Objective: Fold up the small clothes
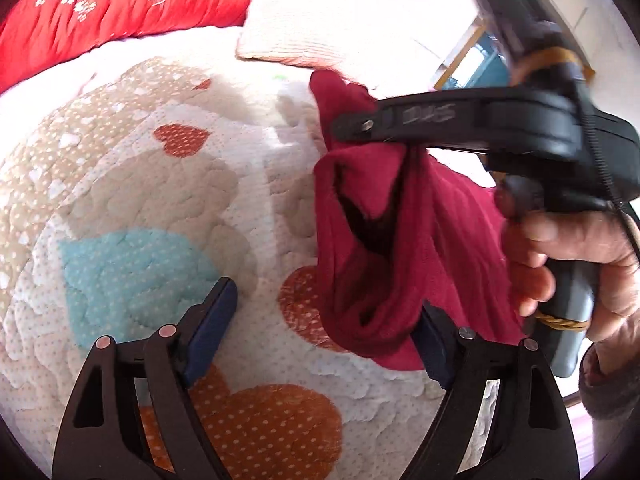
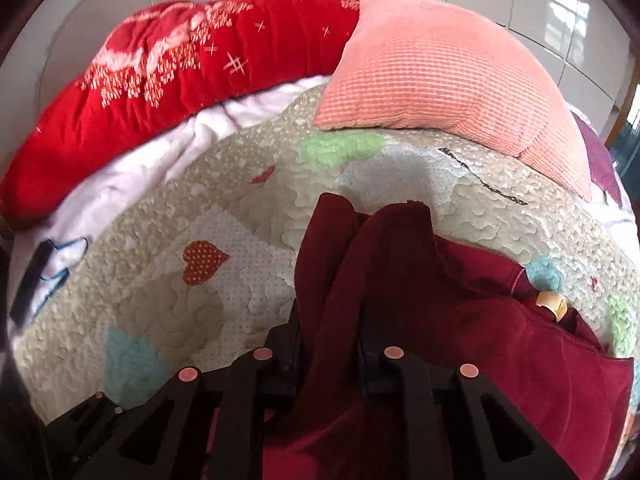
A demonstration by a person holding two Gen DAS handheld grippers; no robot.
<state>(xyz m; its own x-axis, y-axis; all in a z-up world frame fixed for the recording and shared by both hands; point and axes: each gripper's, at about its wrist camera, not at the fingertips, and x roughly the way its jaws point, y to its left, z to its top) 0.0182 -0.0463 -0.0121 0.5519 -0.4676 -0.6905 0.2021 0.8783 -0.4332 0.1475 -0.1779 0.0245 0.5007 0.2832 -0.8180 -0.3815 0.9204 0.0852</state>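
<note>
A small dark red garment (image 1: 400, 248) hangs bunched in the air over the quilted bed. In the left wrist view the right gripper (image 1: 360, 128) comes in from the right, shut on the garment's upper edge. My left gripper (image 1: 324, 324) is open; its blue pads (image 1: 216, 320) stand wide apart, and the garment's lower end hangs against the right pad. In the right wrist view the garment (image 2: 400, 280) drapes over and between the right gripper's fingers (image 2: 332, 336), which are closed on it. A tan label (image 2: 552, 304) shows at its right edge.
The bed has a quilt (image 1: 140, 200) with heart patches. A red blanket (image 2: 180, 72) lies along the back, a pink pillow (image 2: 440, 80) at the back right. A dark phone with a blue cord (image 2: 32, 280) lies at the left edge.
</note>
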